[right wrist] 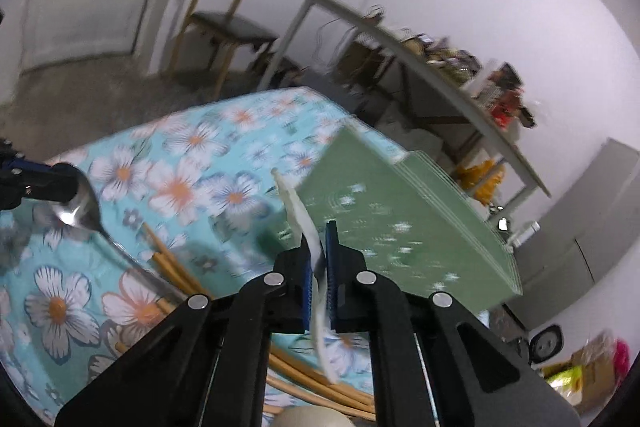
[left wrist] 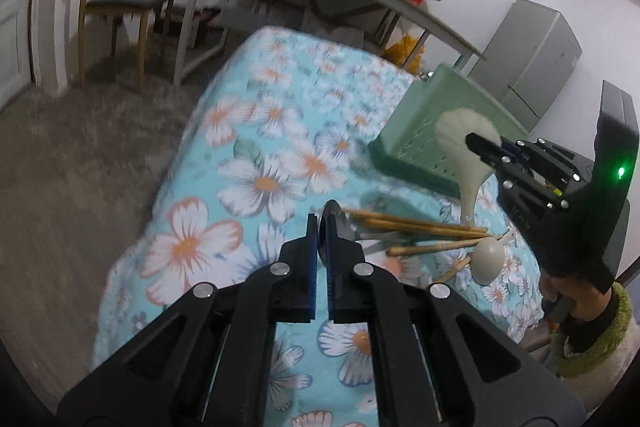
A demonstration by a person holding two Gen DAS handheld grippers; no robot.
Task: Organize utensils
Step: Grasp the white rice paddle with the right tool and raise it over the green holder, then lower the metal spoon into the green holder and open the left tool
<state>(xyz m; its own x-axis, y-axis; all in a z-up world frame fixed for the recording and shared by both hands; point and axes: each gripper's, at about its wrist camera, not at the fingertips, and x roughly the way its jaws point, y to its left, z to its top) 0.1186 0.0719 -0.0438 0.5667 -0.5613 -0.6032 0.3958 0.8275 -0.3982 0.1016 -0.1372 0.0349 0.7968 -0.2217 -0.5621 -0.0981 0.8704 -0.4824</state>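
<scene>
My left jaws point(left wrist: 320, 227) are pressed together on the bowl of a metal spoon point(right wrist: 82, 205), whose handle slopes down from them toward the pile. My right jaws point(right wrist: 320, 239) are likewise closed, pinching the flat of a white rice paddle point(left wrist: 460, 143) edge-on, its handle hanging below them and its rounded head standing above the tips.

Both utensils look to be clear of the table point(left wrist: 240, 131), which is covered in a flowered blue cloth, so I judge the step in hand to be the carry after picking up. The green basket point(left wrist: 416, 131) sits just beyond my right jaws and off to the right of my left ones. Below and between my two pairs of jaws lie the wooden chopsticks point(left wrist: 416, 227) in a loose heap, with a pale spoon point(left wrist: 488, 263) resting at their right end, not yet collected.

Next I would bring each piece over the basket's rim and spread the jaws only once it is above the inside. The paddle is held near its neck, so it may swing; the spoon's bowl is slick and could slip.
</scene>
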